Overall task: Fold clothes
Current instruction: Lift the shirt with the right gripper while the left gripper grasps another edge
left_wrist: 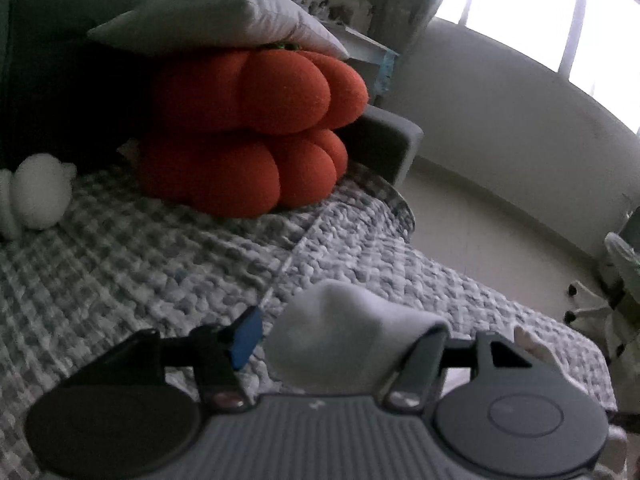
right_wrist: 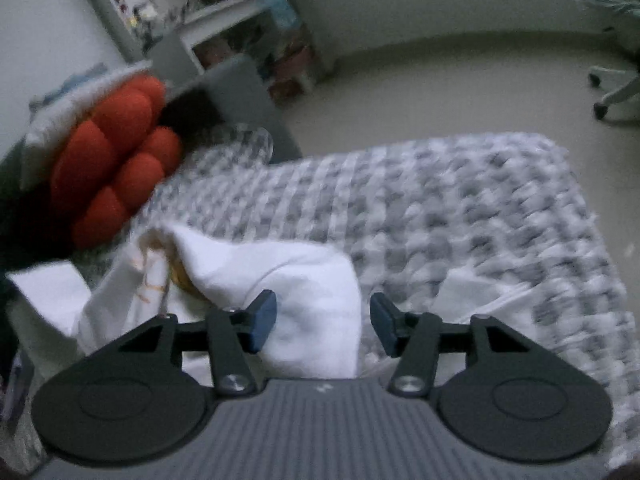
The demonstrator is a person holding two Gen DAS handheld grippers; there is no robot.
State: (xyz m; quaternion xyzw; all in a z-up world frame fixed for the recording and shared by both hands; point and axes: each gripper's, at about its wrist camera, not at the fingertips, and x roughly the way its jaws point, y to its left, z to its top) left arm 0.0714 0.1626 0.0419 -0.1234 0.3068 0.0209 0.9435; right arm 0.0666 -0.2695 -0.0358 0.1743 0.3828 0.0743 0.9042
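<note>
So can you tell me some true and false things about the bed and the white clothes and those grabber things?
1. Two orange cushions sit stacked on the bed. True.
2. A grey pillow lies on top of the orange cushions. True.
3. The bed cover is plain blue. False: it is grey and white checked.
4. The right gripper has its jaws squeezed shut. False: the jaws stand apart, with the white garment beneath them.
5. White cloth drapes over one finger of the left gripper. True.
6. The white garment is folded into a neat square. False: it lies crumpled.
</note>
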